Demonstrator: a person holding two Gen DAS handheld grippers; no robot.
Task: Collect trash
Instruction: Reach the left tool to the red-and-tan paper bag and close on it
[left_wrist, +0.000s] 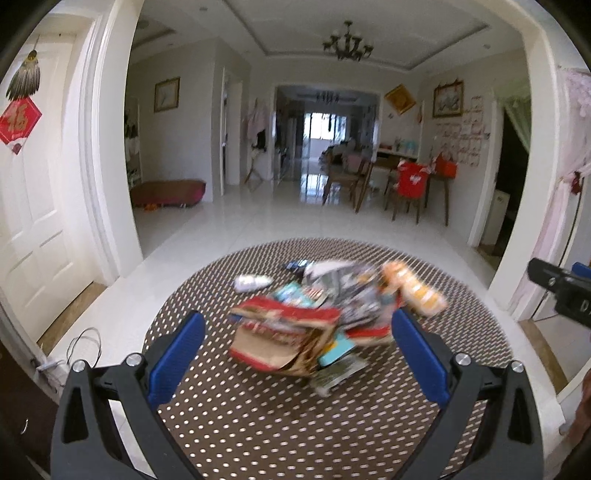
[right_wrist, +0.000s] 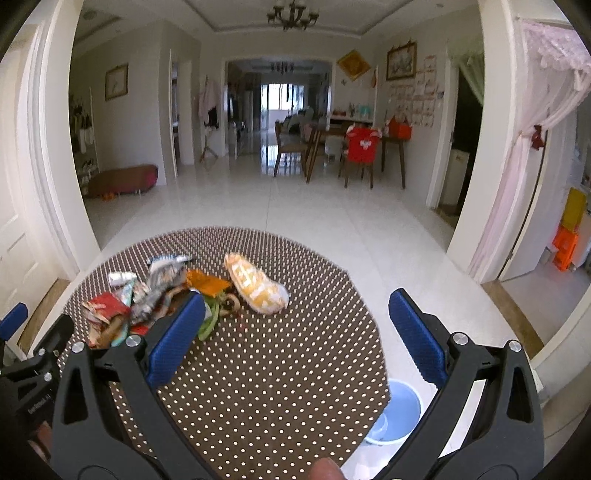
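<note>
A round worktop (right_wrist: 258, 387) with a brown cover dotted in white carries a heap of trash (right_wrist: 155, 295) toward its far left part. In the right wrist view the heap is made of crumpled wrappers: a red packet (right_wrist: 105, 306) at the left, silvery foil (right_wrist: 162, 280) behind it, an orange wrapper (right_wrist: 208, 282) and some green scraps (right_wrist: 208, 321) at the near right. A yellow-and-white snack bag (right_wrist: 256, 284) lies just beside the heap on its right, nearer the worktop's middle. A small white bottle (right_wrist: 120, 277) lies on its side at the far left edge of the pile.

The right gripper (right_wrist: 297, 315) hangs over the near part of the worktop with its blue-padded jaws spread wide and nothing between them; its left pad overlaps the heap's near edge in the picture. The left gripper (left_wrist: 297, 334) is likewise released, its jaws wide to either side of a red and tan carton (left_wrist: 284, 338), which looks blurred, so whether a pad touches it is hard to say.

A light blue bucket (right_wrist: 400, 413) stands on the white tiled floor by the worktop's near right edge.
</note>
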